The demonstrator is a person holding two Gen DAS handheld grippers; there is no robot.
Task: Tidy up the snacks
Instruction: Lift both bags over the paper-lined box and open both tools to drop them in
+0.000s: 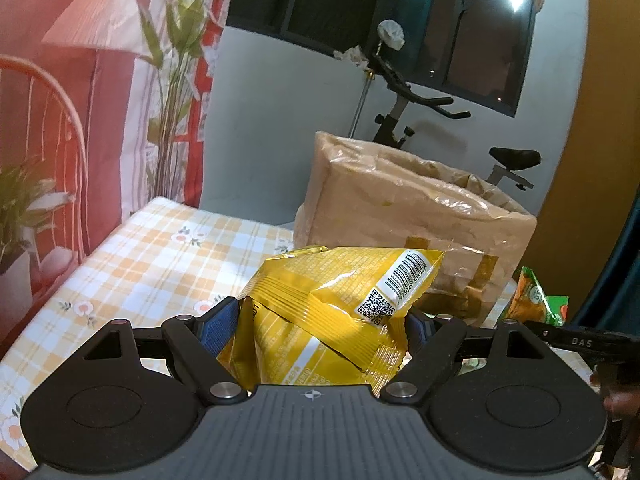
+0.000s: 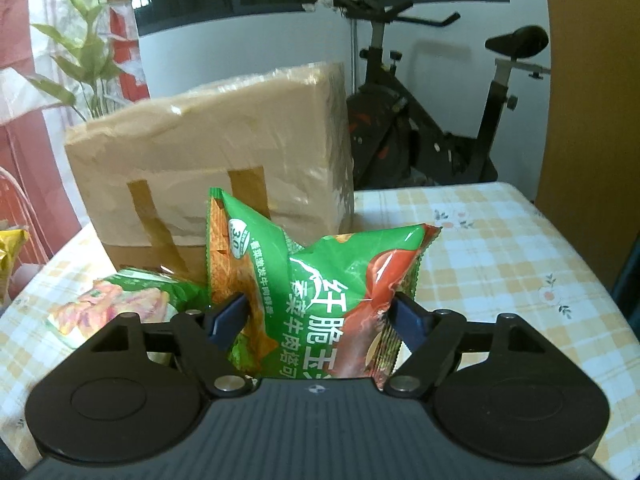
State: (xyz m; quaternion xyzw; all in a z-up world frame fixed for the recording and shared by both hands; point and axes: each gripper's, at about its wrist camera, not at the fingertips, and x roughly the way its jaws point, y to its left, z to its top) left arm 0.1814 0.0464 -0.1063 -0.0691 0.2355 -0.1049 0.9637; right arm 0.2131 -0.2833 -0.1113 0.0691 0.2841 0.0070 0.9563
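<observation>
Snacks here are air-puffed foil bags, so I judge them light, crackly, slippery-skinned and easy to crush, the chips inside fragile. The left gripper (image 1: 320,320) has its blue pads pressed into both sides of a yellow bag (image 1: 332,312), which buckles and creases between them and appears lifted above the checked tablecloth (image 1: 160,248); the jaws stand wide only because the bag is wide. The right gripper (image 2: 320,312) has its pads against a green bag (image 2: 316,288), dimpling the film on both sides, so it reads as a grip too, though whether the bag has left the table I cannot tell. Taking such bags across the puffed middle works but squeezes the contents; the flat crimped seams at the ends would be the firmer, safer hold, and a light squeeze should be enough given the weight. A second green packet (image 2: 132,300) lies flat on the cloth just left of the held one, near the foot of a taped cardboard box (image 2: 216,152) wrapped in clear film. That box stands close ahead of both grippers and looks open at the top in the left view. Open cloth lies to the right of the box, with the table's far edge and right edge near; beyond them stands an exercise bike (image 2: 432,128).
</observation>
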